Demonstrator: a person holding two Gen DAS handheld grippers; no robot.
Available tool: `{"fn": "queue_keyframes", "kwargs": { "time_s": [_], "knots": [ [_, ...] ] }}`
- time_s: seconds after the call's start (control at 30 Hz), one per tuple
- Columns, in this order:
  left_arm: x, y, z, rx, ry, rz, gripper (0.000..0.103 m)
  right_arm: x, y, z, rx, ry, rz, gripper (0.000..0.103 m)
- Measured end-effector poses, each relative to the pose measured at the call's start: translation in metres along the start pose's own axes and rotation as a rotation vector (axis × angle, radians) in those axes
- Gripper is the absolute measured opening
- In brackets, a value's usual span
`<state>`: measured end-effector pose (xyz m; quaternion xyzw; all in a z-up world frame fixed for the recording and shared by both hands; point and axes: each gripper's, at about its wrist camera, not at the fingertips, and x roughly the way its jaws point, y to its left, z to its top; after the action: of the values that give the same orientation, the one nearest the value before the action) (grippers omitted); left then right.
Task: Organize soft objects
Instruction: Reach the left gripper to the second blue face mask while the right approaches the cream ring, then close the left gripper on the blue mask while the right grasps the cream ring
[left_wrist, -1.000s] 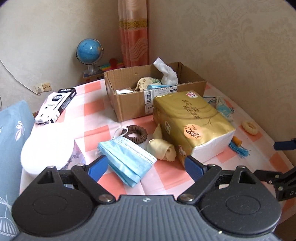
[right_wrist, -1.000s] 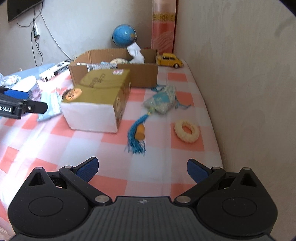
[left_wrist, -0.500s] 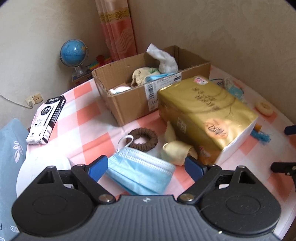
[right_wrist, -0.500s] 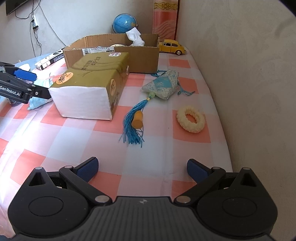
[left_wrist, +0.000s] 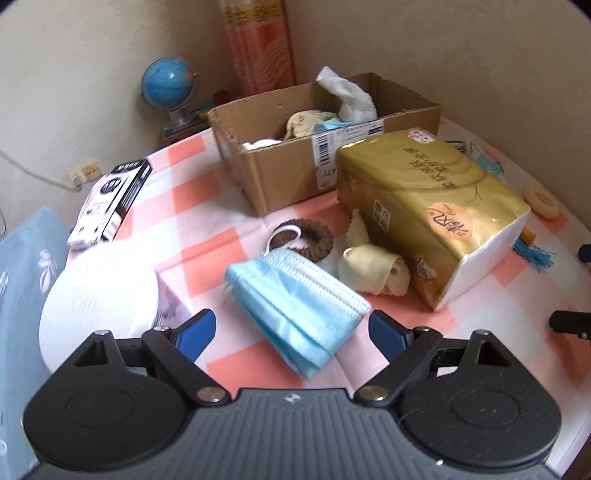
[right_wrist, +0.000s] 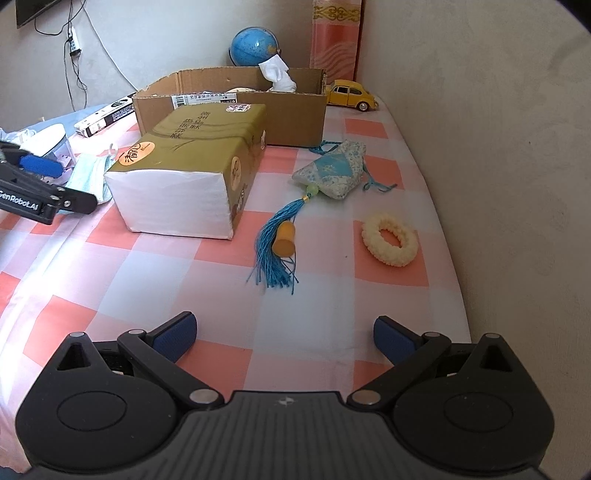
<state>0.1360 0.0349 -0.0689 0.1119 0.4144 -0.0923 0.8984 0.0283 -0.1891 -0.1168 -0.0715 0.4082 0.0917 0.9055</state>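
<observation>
**Blue mask between spread left fingers; several items only partly legible**

Cardboard box (left_wrist: 295, 162) stands at the far side of the checked tablecloth (right_wrist: 207, 295), against the wall corner. Its contents are only partly readable: a white crumpled tissue (left_wrist: 351, 96) pokes above the rim, a pale patterned pouch (left_wrist: 306, 122) lies inside, and the rest is hidden by the front wall.

Left gripper (left_wrist: 291, 330): jaws spread wide, holding nothing. Blue face mask (left_wrist: 295, 306) lies on the cloth between and just ahead of the fingertips; contact cannot be told, and its near corner is blurred. Brown hair tie (left_wrist: 314, 236) sits just behind the mask, partly covered by the mask's ear loop. Cream cloth (left_wrist: 373, 273) lies bunched against the gold tissue pack (left_wrist: 432, 206), its far part tucked out of sight behind the pack's corner.

Right gripper (right_wrist: 284, 334): jaws spread wide, empty, above bare cloth. Ahead of it lie the blue tasselled sachet (right_wrist: 328, 173) and, near the wall, a cream scrunchie (right_wrist: 389, 240). An orange cylindrical piece (right_wrist: 284, 240) lies on the tassel; what it is cannot be made out.

White round object (left_wrist: 99, 295) at left is overexposed and cut off by the gripper body.
</observation>
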Motion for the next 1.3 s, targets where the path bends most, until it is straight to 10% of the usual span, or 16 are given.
{"fn": "queue_keyframes", "kwargs": {
  "time_s": [0.6, 0.93, 1.3],
  "knots": [
    [0.006, 0.006, -0.005, -0.157, 0.003, 0.013, 0.089, -0.002, 0.001, -0.005, 0.016, -0.016, -0.015, 0.103],
    [0.02, -0.001, 0.003, -0.2, -0.007, 0.009, 0.054, -0.007, 0.002, -0.011, 0.016, -0.041, -0.016, 0.103],
    [-0.01, 0.003, -0.025, -0.2, 0.026, -0.039, 0.051, -0.01, 0.001, -0.01, -0.009, -0.037, -0.026, 0.103]
  ]
}}
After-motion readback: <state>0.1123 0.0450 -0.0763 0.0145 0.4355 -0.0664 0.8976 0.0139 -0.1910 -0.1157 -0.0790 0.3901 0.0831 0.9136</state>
